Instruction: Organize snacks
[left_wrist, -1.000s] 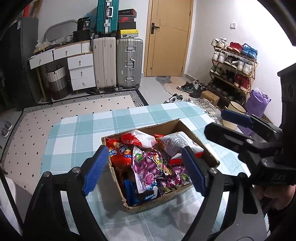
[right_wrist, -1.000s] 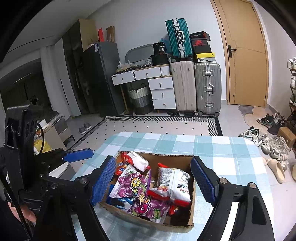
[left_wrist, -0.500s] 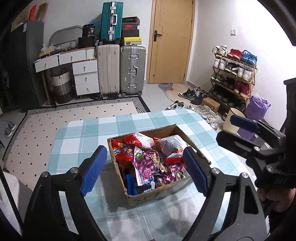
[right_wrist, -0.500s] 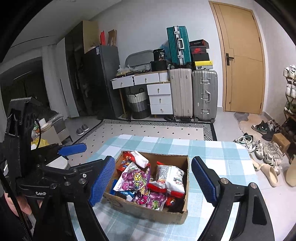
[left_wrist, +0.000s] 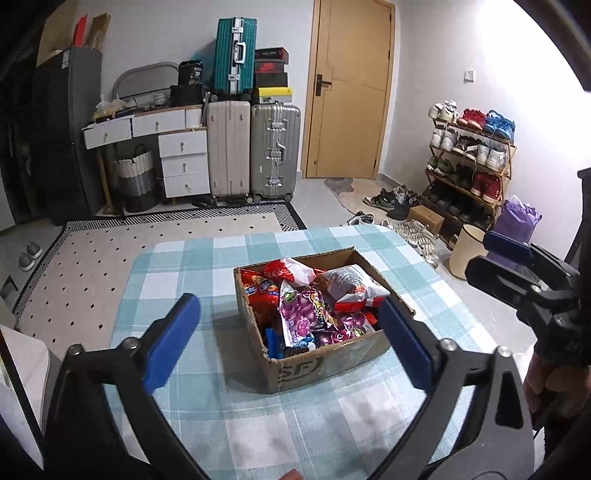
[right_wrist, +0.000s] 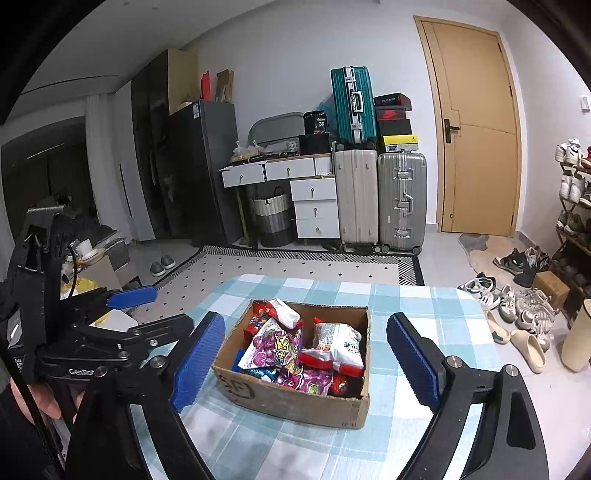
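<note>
An open brown cardboard box (left_wrist: 317, 365) sits on a table covered with a teal-and-white checked cloth (left_wrist: 177, 269), roughly in the middle of it. The box is filled with snack packets: a shiny purple bag with cartoon printing (left_wrist: 306, 314) lies on top toward the near side, a white-and-red crinkled bag (left_wrist: 351, 284) leans at the far right, a red-and-white packet (left_wrist: 284, 271) is tucked against the far wall, and something blue (left_wrist: 271, 339) peeks out low in the near-left corner.

The left gripper (left_wrist: 288, 328), black with blue ribbed pads, hangs over the near part of the table with its jaws opening wide. The box shows in the gap between the pads, but it lies beyond them and neither pad touches it; the gripper has hold of nothing. The right gripper (right_wrist: 306, 354) is of the same make, its jaws also opening, set wide with the box showing between the tips but clear of them, so it too grips nothing. A hand (left_wrist: 550, 387) holds the right gripper's handle at the edge of the left view.

Behind the table stand a beige hard-shell suitcase (right_wrist: 356, 195) and a silver ribbed suitcase (right_wrist: 402, 199), a teal suitcase (right_wrist: 351, 107) stacked above them, beside a tan wooden door (right_wrist: 476, 129).
</note>
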